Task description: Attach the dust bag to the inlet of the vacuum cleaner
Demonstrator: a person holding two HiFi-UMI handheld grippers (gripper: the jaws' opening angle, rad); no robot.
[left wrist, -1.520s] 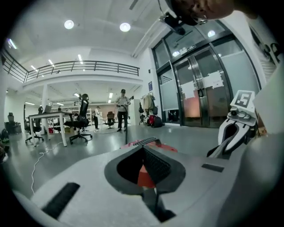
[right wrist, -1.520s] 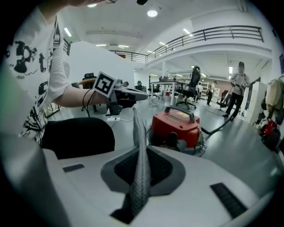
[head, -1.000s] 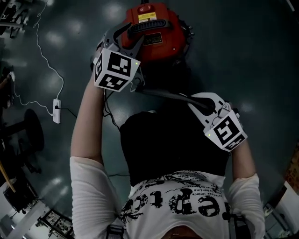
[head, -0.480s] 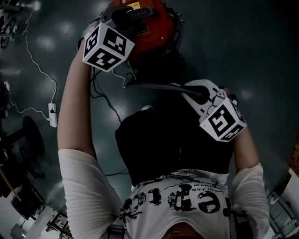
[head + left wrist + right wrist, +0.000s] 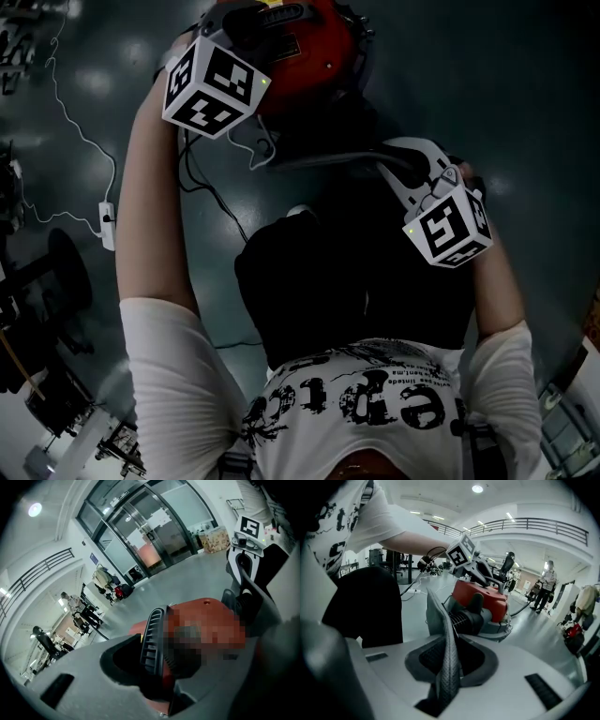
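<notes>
The red vacuum cleaner (image 5: 319,56) stands on the floor at the top of the head view. My left gripper (image 5: 267,28) reaches over its top. In the left gripper view its jaws (image 5: 159,667) have just been closing and sit on the black ribbed handle (image 5: 152,639). A grey strip of the dust bag (image 5: 319,161) stretches from the vacuum to my right gripper (image 5: 408,167). That gripper (image 5: 447,667) still pinches the fabric (image 5: 445,639), though its jaws have just been opening a little. Beyond it lies the black corrugated inlet (image 5: 464,618).
My black-clad lap (image 5: 347,281) fills the middle of the head view. A white power strip (image 5: 106,225) with its cable (image 5: 70,112) lies on the floor at left, and a black cord (image 5: 211,192) runs beside the vacuum. People stand far off (image 5: 546,590).
My left gripper has moved up and left onto the top of the vacuum and rolled. The right gripper has shifted slightly, with the grey strip still stretched from it.
</notes>
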